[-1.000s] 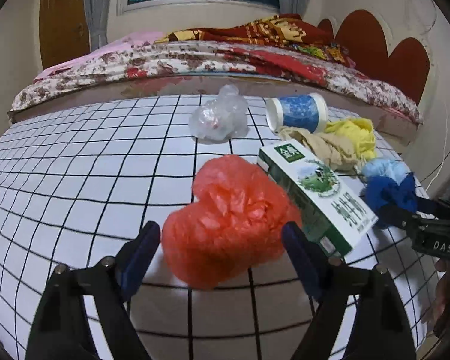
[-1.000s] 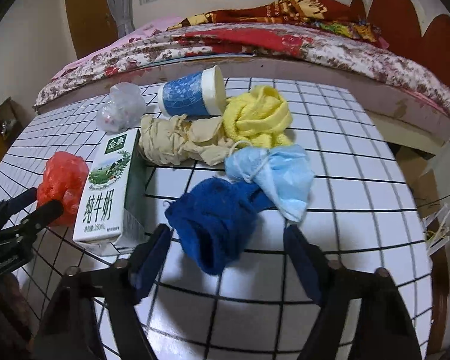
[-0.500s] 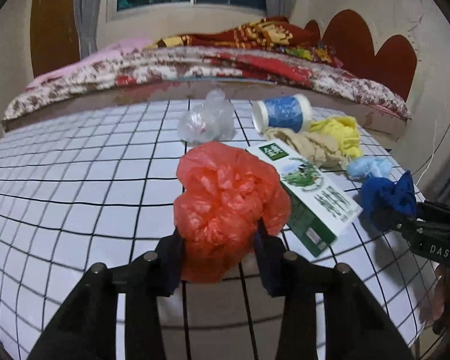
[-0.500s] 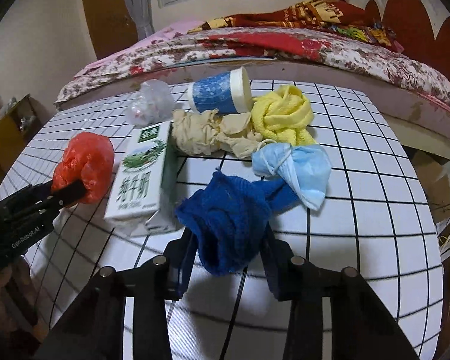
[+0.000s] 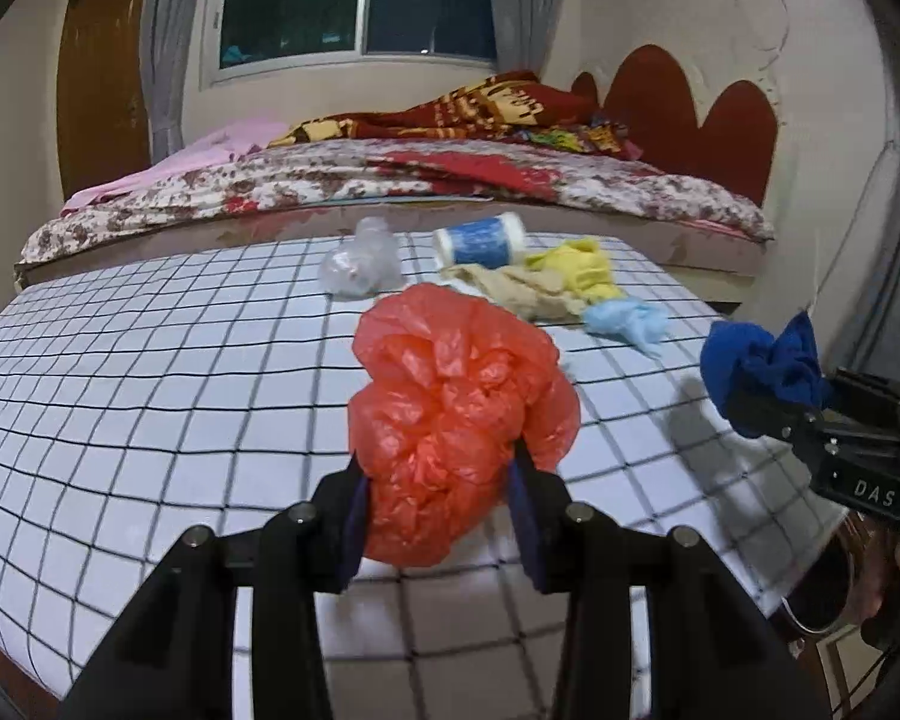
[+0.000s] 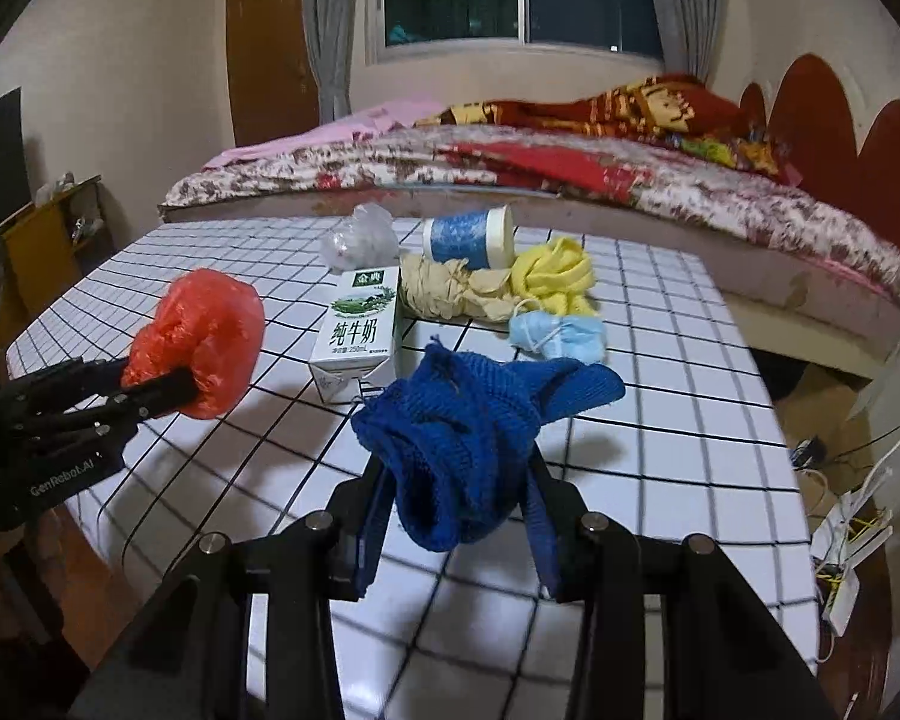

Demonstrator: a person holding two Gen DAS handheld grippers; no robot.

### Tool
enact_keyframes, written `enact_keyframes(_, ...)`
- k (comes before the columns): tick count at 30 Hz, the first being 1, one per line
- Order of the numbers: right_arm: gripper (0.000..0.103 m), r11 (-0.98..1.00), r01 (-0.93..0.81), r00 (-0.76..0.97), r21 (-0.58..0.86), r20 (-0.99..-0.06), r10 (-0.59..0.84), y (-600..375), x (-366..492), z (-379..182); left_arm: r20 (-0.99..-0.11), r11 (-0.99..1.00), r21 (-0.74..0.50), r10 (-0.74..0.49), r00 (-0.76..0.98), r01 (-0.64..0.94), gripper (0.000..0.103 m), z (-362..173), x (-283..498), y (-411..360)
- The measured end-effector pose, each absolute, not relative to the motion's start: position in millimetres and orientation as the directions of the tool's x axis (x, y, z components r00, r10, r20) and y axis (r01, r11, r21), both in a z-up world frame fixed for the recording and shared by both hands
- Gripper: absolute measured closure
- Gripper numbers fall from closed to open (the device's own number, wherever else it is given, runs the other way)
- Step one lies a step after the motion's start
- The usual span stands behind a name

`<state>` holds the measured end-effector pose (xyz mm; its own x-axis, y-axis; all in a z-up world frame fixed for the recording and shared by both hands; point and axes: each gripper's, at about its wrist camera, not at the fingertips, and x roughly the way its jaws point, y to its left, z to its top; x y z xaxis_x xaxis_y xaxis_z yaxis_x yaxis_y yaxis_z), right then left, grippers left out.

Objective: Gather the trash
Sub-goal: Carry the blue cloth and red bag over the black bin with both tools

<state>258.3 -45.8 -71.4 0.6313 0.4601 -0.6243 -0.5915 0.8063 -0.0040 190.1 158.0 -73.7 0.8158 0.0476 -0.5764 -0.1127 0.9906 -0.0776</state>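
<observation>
A crumpled red plastic bag (image 5: 456, 420) is clamped in the left claw (image 5: 438, 498) and held above the white grid-patterned worktop (image 5: 150, 372). On the worktop are seen a white milk carton (image 6: 360, 330), a clear plastic bag (image 6: 360, 237), a blue paper cup on its side (image 6: 468, 237), beige and yellow cloths and a pale blue mask (image 6: 558, 333). A blue knitted cloth (image 6: 468, 438) is gripped by the right claw (image 6: 456, 516), raised off the worktop

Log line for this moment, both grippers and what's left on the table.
left gripper: shut on red plastic bag, lifted | right gripper: shut on blue knit cloth, lifted | table: milk carton, paper cup remain
</observation>
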Motion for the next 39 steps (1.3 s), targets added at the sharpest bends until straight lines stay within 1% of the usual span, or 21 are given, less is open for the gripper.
enact_keyframes(4, 0.061, 0.811, -0.585, 0.664, -0.031, -0.593, 0.456, -65, 239, -64, -0.55, 0.995, -0.064, 0.032, 0.835, -0.081, 0.062, -69, 176, 133)
enact_keyframes(8, 0.061, 0.818, -0.574, 0.687, -0.052, -0.574, 0.445, -85, 222, -63, -0.549, 0.997, -0.063, 0.008, 0.836, -0.051, 0.062, -71, 171, 112)
enact_keyframes(13, 0.061, 0.835, -0.549, 0.701, -0.029, -0.561, 0.441, -106, 212, -61, -0.544, 0.997, -0.07, -0.014, 0.839, -0.029, 0.062, -69, 167, 93)
enact_keyframes(18, 0.061, 0.848, -0.528, 0.723, -0.041, -0.545, 0.424, -124, 204, -59, -0.546, 0.999, -0.049, -0.034, 0.837, 0.009, 0.062, -67, 167, 70)
enact_keyframes(29, 0.061, 0.892, -0.45, 0.77, -0.025, -0.518, 0.374, -177, 194, -52, -0.537, 0.994, -0.038, -0.106, 0.837, 0.101, 0.062, -64, 166, 19)
enact_keyframes(39, 0.061, 0.919, -0.394, 0.79, -0.025, -0.52, 0.325, -216, 188, -55, -0.539, 0.982, -0.034, -0.174, 0.824, 0.184, 0.062, -64, 167, -24)
